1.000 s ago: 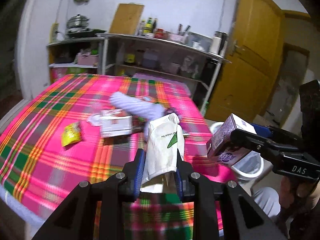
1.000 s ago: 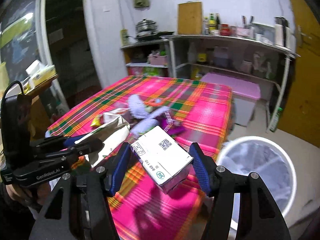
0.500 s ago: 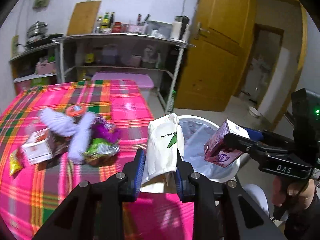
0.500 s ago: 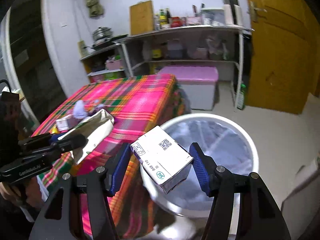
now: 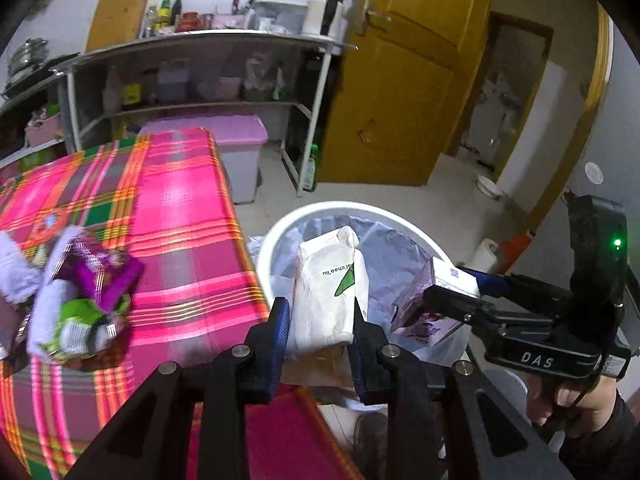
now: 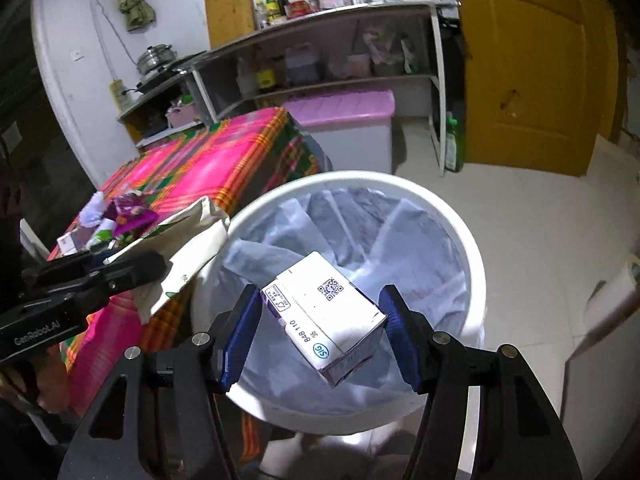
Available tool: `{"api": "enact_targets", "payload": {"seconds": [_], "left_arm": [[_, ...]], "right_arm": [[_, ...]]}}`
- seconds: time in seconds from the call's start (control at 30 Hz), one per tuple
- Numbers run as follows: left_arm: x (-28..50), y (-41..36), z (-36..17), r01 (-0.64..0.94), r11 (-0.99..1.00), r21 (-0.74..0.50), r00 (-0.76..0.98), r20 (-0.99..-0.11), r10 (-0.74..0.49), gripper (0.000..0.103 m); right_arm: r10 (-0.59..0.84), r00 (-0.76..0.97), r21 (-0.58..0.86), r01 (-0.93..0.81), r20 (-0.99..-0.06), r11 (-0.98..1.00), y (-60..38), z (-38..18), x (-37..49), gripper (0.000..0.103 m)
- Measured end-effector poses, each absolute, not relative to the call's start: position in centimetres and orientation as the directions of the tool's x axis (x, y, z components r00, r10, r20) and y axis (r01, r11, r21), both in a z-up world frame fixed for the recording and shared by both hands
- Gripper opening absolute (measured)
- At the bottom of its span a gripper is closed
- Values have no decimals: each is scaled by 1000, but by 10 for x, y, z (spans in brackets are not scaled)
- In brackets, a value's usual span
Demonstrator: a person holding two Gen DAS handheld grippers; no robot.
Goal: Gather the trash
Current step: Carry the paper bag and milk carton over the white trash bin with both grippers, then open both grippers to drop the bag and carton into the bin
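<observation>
The left gripper (image 5: 318,324) pinches a crumpled white paper bag (image 5: 326,292) above the round white bin (image 6: 472,248) lined with thin translucent plastic. The right gripper (image 6: 320,334) clamps a boxy purple-and-white carton (image 6: 326,312) over the bin's mouth, beside the plaid-clothed desk (image 5: 176,208).

This is a lived-in home kitchen. Along the white wall runs a metal shelf unit (image 6: 320,36) crowded with sauce bottles (image 6: 276,2), jars and containers, with a wooden cutting board (image 6: 230,12) leaning upright on top. A steel pot (image 6: 156,56) sits on a stove at the shelf's far left end. A pink plaid cloth covers the counter (image 5: 180,200), a lined white bin (image 6: 460,240) stands on the tiled floor, and a yellow wooden door (image 5: 400,80) closes the room.
</observation>
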State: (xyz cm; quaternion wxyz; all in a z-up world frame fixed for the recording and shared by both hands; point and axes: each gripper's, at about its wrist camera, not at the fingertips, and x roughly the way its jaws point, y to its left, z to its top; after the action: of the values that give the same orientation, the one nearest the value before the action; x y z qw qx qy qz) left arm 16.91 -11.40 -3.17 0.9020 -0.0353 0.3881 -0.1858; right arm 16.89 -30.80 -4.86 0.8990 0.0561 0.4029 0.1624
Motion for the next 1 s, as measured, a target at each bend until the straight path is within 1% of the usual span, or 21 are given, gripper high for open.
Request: {"api": "enact_targets", "payload": {"seconds": [0.2, 0.37, 0.7, 0.87, 1.0], "left_arm": [[191, -133, -47, 327, 920, -216, 578, -725, -375, 28], [196, -137, -52, 328, 918, -226, 556, -739, -380, 28], [180, -117, -37, 298, 920, -255, 606, -694, -389, 29], [159, -99, -25, 270, 927, -261, 645, -666, -375, 29], [138, -80, -16, 245, 939, -243, 684, -643, -345, 29]], "right_arm": [[322, 598, 234, -223, -734, 946, -316, -63, 177, 62], [314, 608, 224, -222, -729, 949, -318, -61, 176, 63], [326, 643, 219, -243, -693, 945, -310, -38, 164, 63], [362, 660, 224, -287, -658, 931, -292, -19, 149, 63], [423, 660, 246, -348, -621, 905, -270, -7, 135, 63]]}}
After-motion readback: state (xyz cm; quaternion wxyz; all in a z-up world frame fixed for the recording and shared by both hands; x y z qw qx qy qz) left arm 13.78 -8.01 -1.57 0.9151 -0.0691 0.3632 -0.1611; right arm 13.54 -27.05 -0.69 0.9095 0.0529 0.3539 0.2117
